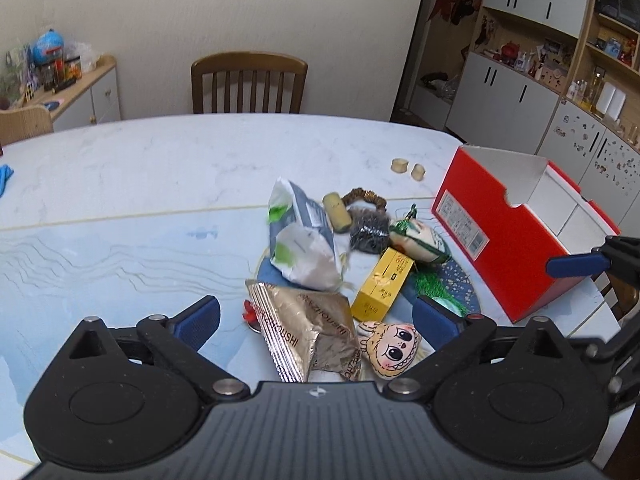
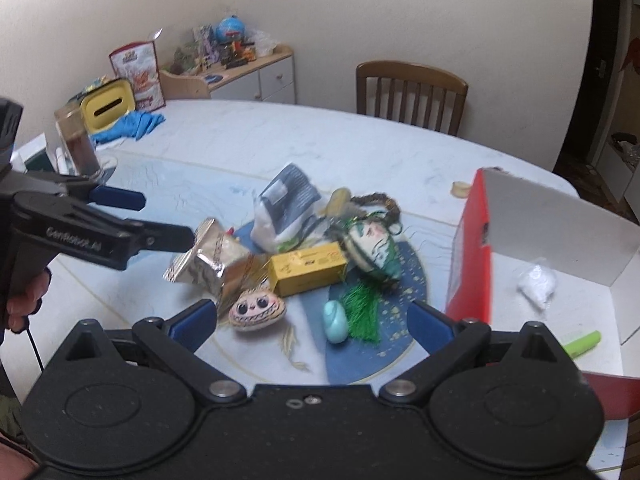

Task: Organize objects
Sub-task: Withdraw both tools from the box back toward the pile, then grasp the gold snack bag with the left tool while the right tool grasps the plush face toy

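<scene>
A pile of small items lies mid-table: a gold snack packet [image 1: 308, 332] [image 2: 212, 258], a yellow box [image 1: 382, 284] [image 2: 308, 268], a white-and-grey bag [image 1: 300, 236] [image 2: 286, 208], a doll-face plush [image 1: 390, 348] [image 2: 258, 308], a green-haired plush [image 1: 418, 238] [image 2: 374, 250], a green tassel [image 2: 362, 312] and a pale blue shell-shaped piece [image 2: 335, 320]. A red open box [image 1: 508, 236] [image 2: 474, 248] stands at the right. My left gripper [image 1: 316, 316] is open over the gold packet. My right gripper [image 2: 312, 316] is open and empty above the plush and tassel.
The box holds a white wad [image 2: 536, 282] and a green tube [image 2: 582, 342]. Two corks [image 1: 408, 169] lie behind the pile. A wooden chair [image 1: 249, 82] stands at the far table edge. A glass jar [image 2: 78, 142], a yellow tin [image 2: 108, 110] and a blue cloth [image 2: 132, 126] sit far left.
</scene>
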{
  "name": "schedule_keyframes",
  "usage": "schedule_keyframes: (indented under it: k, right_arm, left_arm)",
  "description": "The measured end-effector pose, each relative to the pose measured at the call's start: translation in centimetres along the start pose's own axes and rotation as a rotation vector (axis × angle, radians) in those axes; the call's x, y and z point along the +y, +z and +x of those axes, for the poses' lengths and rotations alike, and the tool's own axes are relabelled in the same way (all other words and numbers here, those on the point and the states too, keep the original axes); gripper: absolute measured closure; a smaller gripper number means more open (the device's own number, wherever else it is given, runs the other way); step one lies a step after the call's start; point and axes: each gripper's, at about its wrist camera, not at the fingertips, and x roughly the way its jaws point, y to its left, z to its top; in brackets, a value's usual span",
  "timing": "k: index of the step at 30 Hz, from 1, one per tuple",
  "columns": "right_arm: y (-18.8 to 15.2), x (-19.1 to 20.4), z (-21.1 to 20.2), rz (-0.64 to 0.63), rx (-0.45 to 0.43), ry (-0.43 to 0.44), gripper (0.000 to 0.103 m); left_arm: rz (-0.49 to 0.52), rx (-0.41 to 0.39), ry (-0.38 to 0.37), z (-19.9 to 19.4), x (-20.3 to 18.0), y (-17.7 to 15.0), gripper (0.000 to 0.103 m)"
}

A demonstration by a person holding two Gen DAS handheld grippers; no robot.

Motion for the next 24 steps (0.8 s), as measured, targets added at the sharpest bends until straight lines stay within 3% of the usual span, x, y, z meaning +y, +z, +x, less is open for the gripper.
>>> schedule_keyframes:
  k: [11, 24]
  right_arm:
    - [-0.9, 2.6, 3.7, -0.069, 0.042, 0.029, 0.004]
    - [-1.3, 4.3, 7.4, -0.119, 0.083, 0.037, 0.015]
  left_arm:
    - [-0.001, 0.040, 0.000, 3.3, 0.0, -0.9, 0.000]
    - [0.010, 0.084, 0.014, 6.0, 0.7, -1.5, 0.000]
